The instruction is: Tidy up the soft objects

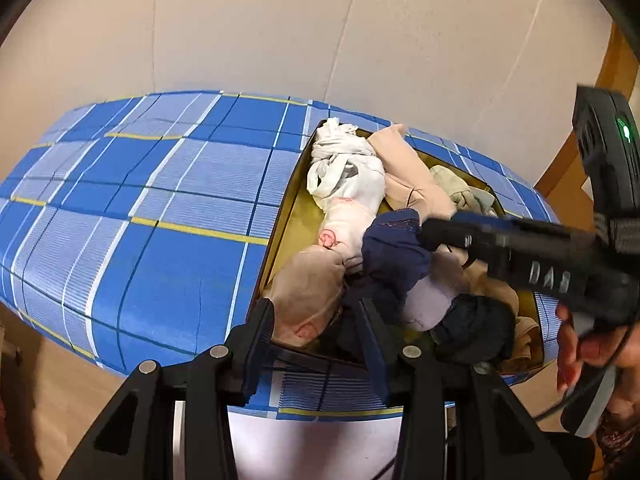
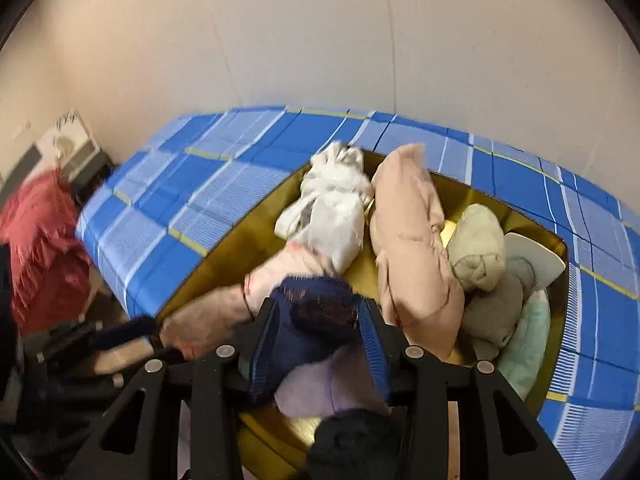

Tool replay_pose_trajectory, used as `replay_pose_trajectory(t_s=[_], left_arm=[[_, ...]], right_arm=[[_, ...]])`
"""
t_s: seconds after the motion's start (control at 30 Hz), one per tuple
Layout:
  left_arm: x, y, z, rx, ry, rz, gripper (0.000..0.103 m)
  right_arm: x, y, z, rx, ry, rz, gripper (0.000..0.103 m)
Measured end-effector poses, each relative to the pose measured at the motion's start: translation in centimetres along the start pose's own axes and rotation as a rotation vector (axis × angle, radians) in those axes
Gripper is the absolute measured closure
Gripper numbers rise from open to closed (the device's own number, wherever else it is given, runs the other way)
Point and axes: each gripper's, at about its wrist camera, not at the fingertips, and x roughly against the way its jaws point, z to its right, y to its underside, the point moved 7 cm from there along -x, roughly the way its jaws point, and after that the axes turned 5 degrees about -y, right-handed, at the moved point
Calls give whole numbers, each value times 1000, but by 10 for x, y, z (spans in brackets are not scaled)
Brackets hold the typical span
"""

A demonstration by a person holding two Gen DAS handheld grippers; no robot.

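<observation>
A gold tray point(image 1: 292, 216) point(image 2: 236, 248) lies on a blue plaid bed point(image 1: 160, 200) and holds several rolled soft bundles: white point(image 2: 336, 204), peach point(image 2: 412, 248), pale green point(image 2: 476, 248), grey, mint, lavender point(image 2: 316, 388) and black. My left gripper point(image 1: 314, 312) point(image 2: 140, 340) sits at the tray's near end, shut on a beige bundle point(image 1: 308, 292) point(image 2: 204, 316). My right gripper point(image 2: 320, 320) point(image 1: 428, 234) is shut on a navy cloth point(image 2: 320, 304) point(image 1: 396, 252) just above the lavender bundle. Both bundles touch a pink one point(image 1: 348, 224).
The bed runs along a plain wall. A red fringed cloth point(image 2: 40, 240) and a small box point(image 2: 68, 148) stand left of the bed. Wooden floor point(image 1: 60, 392) shows below the bed's edge. A person's hand point(image 1: 580, 340) holds the right gripper's handle.
</observation>
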Motion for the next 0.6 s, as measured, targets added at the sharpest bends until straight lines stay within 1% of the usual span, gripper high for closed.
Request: replay_pose_trajectory(t_s=[0.07,0.1,0.13,0.17,0.23,0.27,0.3,0.37,0.43,0.5,0.57,0.6], left_arm=[[2,2,0,10,-2,5,60],[5,3,1,4,-8,9,60],[8,5,3,-7,-13,12,60],[10,6,4,-18,-16,16,60],[18,8,5,-42,-38,36,59],[22,9,4,-50,-53,47,55],[26,10,3,-56,-75,58,48],[34,14,3,-67,-113,82,43],[41,20,4,-70,-126,101,43],[47,28,7,-69,-121,109,43],[53,37,12,-76,-121,113,43],[56,41,15,-85,-122,117,43]], right_arm=[[-19,9,-4,22,20,-63,69],[-28,13,-2,21,34,-93,72],[-33,15,0,14,43,-94,71],[-35,14,2,7,48,-74,71],[-33,11,5,-15,37,-53,71],[-29,12,5,-25,32,-39,71],[-20,13,5,-39,23,-16,70],[-2,17,2,-53,8,28,58],[25,26,-3,-54,28,114,25],[49,40,-9,-48,37,185,17],[68,56,-15,-49,40,220,15],[79,66,-18,-64,44,238,13]])
